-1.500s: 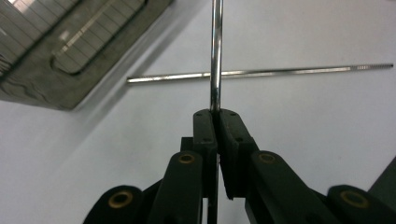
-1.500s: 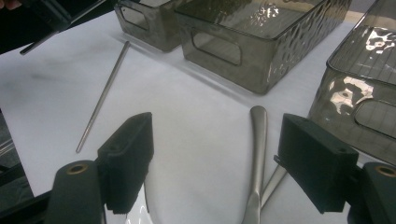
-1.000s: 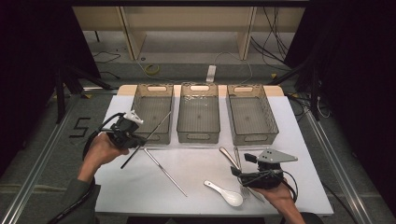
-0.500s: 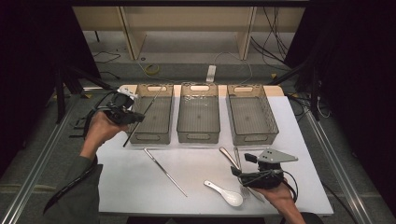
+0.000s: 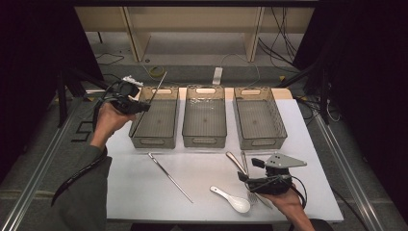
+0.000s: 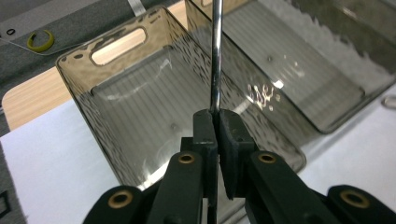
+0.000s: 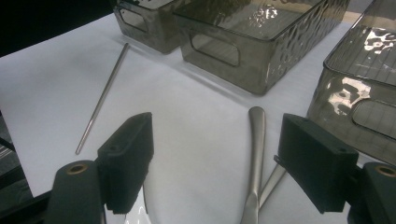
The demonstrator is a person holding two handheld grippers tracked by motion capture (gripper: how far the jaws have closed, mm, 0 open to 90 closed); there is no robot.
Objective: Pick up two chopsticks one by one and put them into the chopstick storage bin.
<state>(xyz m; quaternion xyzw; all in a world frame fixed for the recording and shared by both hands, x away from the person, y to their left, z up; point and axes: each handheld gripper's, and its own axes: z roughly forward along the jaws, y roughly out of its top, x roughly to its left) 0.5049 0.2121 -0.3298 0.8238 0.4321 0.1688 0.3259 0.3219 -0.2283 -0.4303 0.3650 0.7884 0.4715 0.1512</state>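
Chopstick held above the left bin

Your left tool (image 5: 139, 107) has its jaws clamped together on a metal chopstick (image 5: 158, 86), which slants up and away over the far left corner of the left bin (image 5: 155, 139). In the left gripper view the chopstick (image 6: 215, 60) rises straight from between the black pads (image 6: 205, 135), with the bin below it. A second chopstick (image 5: 169, 176) lies on the white bench (image 5: 144, 192), well apart from yours. Your right tool (image 5: 246, 177) rests on the bench near the front right, jaws wide apart and gripping nothing; a spoon handle (image 7: 255, 154) lies between them, beside a white spoon (image 5: 232, 199).
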